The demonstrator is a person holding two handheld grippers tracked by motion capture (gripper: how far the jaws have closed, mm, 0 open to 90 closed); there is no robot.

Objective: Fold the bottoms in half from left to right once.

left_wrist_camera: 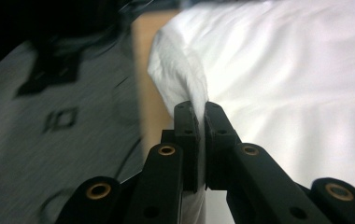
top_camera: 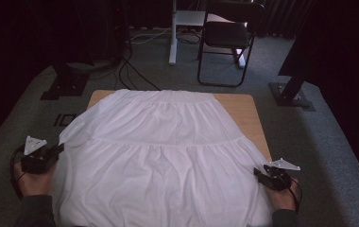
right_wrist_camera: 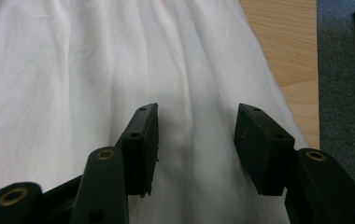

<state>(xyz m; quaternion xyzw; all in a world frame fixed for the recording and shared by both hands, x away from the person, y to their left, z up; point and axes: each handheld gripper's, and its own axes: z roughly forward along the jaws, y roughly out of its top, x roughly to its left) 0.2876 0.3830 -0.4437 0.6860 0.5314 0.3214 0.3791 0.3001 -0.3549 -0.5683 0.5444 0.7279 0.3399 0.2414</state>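
A white tiered skirt (top_camera: 161, 156) lies spread flat over a wooden table (top_camera: 243, 111), its wide hem toward me. My left gripper (top_camera: 60, 148) is at the skirt's left edge, shut on a fold of the white cloth (left_wrist_camera: 189, 88); the fabric runs between the closed jaws of that gripper (left_wrist_camera: 200, 108). My right gripper (top_camera: 258, 172) is at the skirt's right edge near the hem. Its jaws stand open above the white skirt (right_wrist_camera: 119, 70), with cloth lying below the right gripper (right_wrist_camera: 198, 114) and nothing pinched.
Grey carpet (top_camera: 310, 142) surrounds the table. A black folding chair (top_camera: 227, 40) and a white desk leg (top_camera: 173, 33) stand behind it, with cables (top_camera: 130, 73) on the floor. Black stand bases (top_camera: 66, 82) (top_camera: 291, 97) sit at the far left and right.
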